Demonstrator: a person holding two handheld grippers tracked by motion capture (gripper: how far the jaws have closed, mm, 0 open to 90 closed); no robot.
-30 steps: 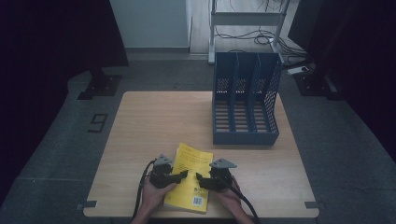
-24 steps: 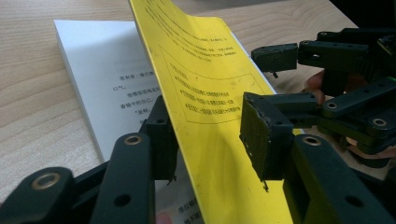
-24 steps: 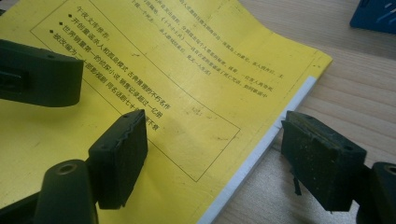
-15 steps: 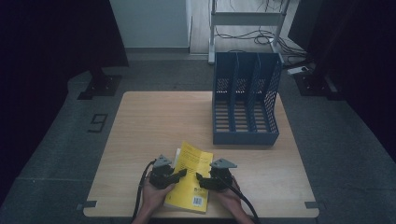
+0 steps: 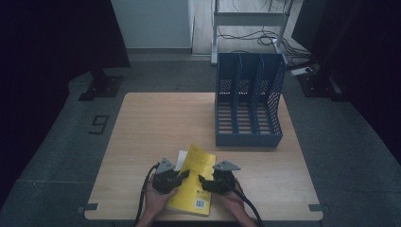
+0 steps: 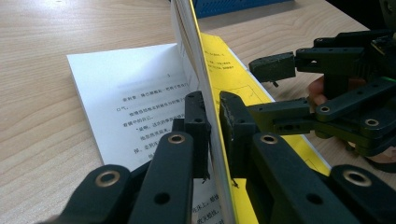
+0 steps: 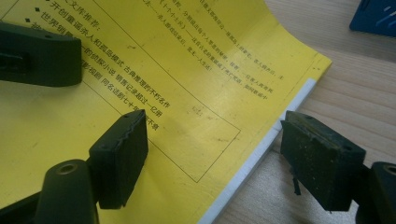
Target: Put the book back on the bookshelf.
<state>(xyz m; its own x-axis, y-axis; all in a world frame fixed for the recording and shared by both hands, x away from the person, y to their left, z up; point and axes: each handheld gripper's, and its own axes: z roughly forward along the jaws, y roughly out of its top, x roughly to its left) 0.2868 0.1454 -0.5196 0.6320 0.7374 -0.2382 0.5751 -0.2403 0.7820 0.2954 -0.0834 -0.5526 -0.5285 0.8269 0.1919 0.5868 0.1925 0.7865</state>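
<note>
A dark room surrounds the wooden table (image 5: 156, 127). At its far right stands a blue file rack (image 5: 248, 101), well apart from the hands. The yellow book (image 5: 194, 182) lies at the near edge, between both grippers. The left gripper (image 6: 212, 126) has just been closing and is now clenched on the lifted cover with some pages. The right gripper (image 7: 210, 154) is released; one jaw rests over the cover, one beside the book's edge.

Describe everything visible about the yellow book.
The yellow paperback book lies at the table's near edge, its glossy cover with black print and a barcode lifted over white printed pages. The left hand-held gripper, whose jaws have just been closing, pinches the raised cover; the right hand-held gripper straddles its edge, open.
</note>
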